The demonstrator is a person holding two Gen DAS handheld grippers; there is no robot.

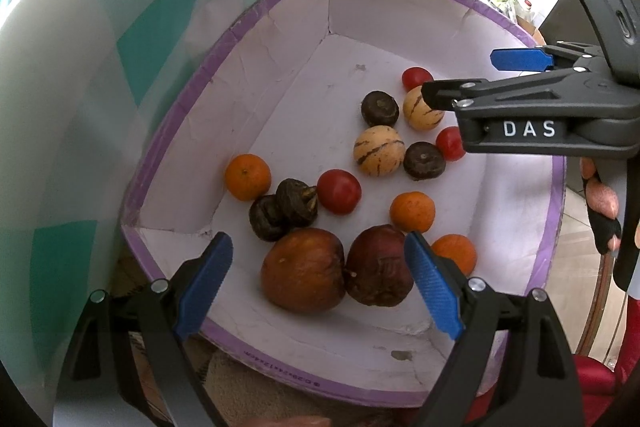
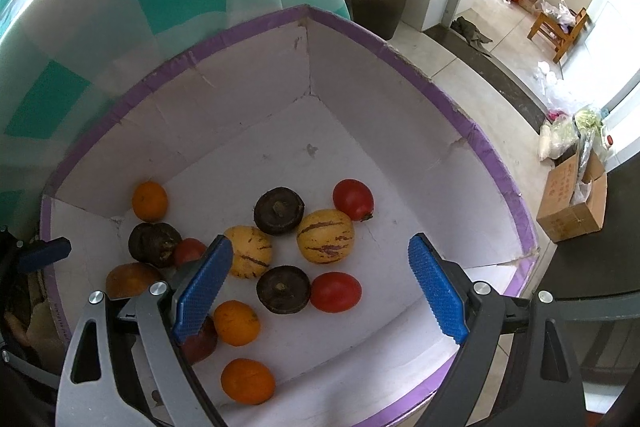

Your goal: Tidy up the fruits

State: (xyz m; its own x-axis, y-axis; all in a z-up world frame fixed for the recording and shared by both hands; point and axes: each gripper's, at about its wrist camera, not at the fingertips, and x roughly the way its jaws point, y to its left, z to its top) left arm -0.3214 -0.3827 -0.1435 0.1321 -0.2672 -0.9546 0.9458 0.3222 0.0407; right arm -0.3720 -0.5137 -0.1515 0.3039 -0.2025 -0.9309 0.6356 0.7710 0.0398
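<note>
Box (image 1: 280, 11): mixed fruit loose on floor. Two big brown fruits (image 1: 304, 269) by near wall, likely soft, bruisable; grip gently across widest part. Left gripper (image 1: 320, 283), right gripper (image 2: 320, 285) open, empty.

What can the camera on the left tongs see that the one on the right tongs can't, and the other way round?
Only the left view shows the right tongs from the side and both large brown wrinkled fruits in full. Only the right view shows the dark rubbish bin and the brown cardboard carton on the floor. Both show the purple-rimmed white cardboard box of fruit, including two yellow striped melons, and open tongs.
</note>
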